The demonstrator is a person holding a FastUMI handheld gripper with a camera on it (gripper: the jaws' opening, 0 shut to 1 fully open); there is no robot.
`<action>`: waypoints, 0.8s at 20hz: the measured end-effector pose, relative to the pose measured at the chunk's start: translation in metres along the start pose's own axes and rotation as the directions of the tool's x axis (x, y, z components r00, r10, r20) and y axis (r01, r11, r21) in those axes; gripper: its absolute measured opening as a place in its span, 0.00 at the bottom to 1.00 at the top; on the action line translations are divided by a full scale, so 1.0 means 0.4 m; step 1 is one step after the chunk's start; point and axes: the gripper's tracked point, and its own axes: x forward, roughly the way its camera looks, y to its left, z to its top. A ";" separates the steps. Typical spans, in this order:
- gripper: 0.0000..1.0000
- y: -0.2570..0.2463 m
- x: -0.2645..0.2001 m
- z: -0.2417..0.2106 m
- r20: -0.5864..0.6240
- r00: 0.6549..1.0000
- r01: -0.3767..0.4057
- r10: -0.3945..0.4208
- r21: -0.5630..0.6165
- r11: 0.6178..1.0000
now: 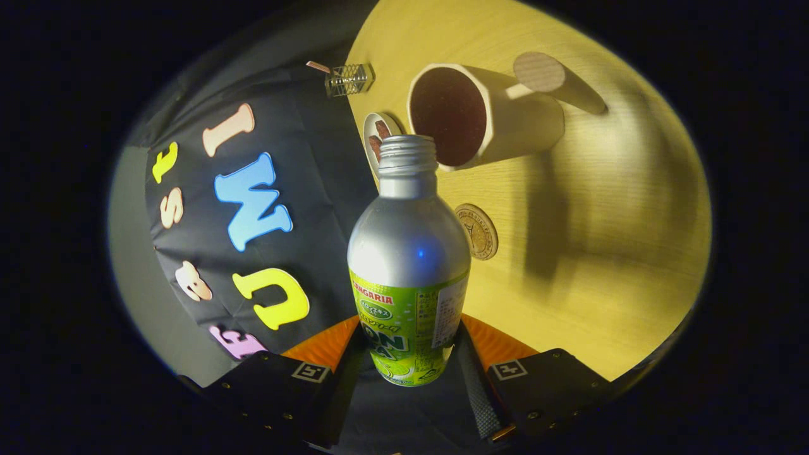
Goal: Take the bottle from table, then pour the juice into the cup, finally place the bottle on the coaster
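A silver bottle [407,253] with a green label sits between my fingers, and my gripper [407,344] is shut on its lower body. The cap is off and its threaded neck points at the cup [486,117]. The whole view is rolled sideways, so bottle and gripper are tipped over relative to the table. The cup is white with a dark inside and a round wooden handle [556,79], and stands just beyond the bottle's mouth. I see no liquid running. A round wooden coaster [476,231] lies on the table beside the bottle's shoulder, nearer than the cup.
The light wooden table [600,253] runs out past the coaster. A small dish [379,136] with brown pieces sits by the cup at the table's edge. A small clear glass holder [349,79] stands farther along that edge. The booth's black cloth wall [316,189] is close behind.
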 end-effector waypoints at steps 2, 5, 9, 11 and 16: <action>0.78 -0.025 -0.011 0.008 0.033 0.999 0.019 -0.015 -0.115 0.993; 0.77 -0.052 -0.019 0.025 0.088 0.996 0.049 -0.026 -0.268 0.962; 0.78 -0.083 -0.028 0.034 0.142 0.988 0.111 -0.053 -0.446 0.888; 0.78 -0.083 -0.025 0.032 0.168 0.985 0.127 -0.046 -0.510 0.851; 0.78 -0.092 -0.005 0.046 0.243 0.968 0.218 -0.058 -0.706 0.674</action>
